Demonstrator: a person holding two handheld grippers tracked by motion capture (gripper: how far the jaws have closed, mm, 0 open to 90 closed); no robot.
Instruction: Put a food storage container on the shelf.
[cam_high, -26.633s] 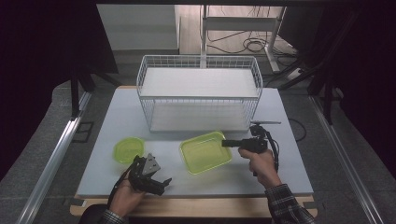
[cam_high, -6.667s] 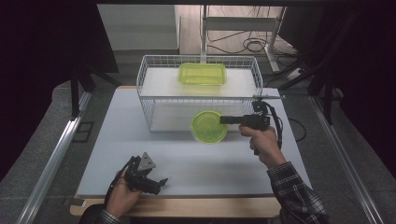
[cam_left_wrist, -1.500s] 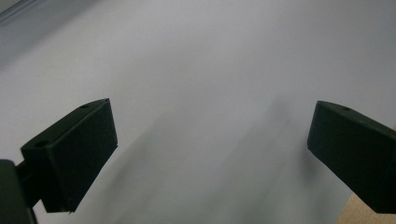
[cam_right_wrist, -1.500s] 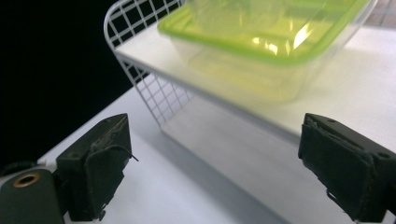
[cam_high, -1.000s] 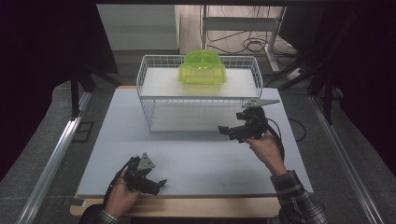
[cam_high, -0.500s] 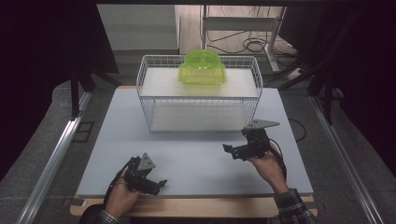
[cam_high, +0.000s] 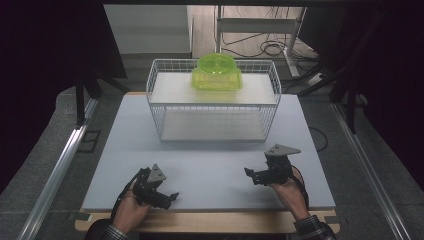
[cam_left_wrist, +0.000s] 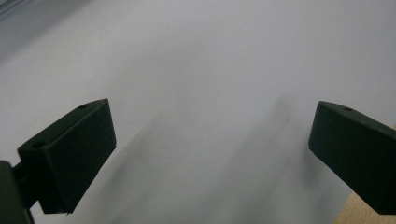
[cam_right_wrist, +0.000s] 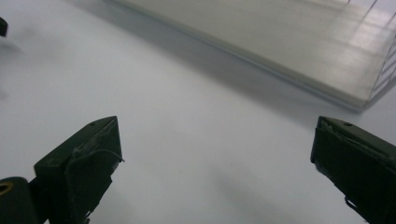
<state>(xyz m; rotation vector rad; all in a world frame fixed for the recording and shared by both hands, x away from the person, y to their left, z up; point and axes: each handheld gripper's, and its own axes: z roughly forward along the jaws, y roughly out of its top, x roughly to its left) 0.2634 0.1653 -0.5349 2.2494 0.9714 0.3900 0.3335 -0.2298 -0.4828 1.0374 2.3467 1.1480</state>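
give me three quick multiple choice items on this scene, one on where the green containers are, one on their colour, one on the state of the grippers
1. Where do the green containers sit?
A. on the top shelf of the wire rack
B. on the table in front of the rack
C. in the right gripper

2. What colour are the containers?
A. red
B. translucent yellow-green
C. blue

3. In what state are the two grippers?
A. both shut on a container
B. left open, right shut on a lid
C. both open and holding nothing

Answers:
1. A, since the high view shows them stacked, the round one on the rectangular one, on the upper shelf of the white wire rack.
2. B, as both are see-through yellow-green.
3. C, as the left gripper and the right gripper each show jaws wide apart over the bare table.
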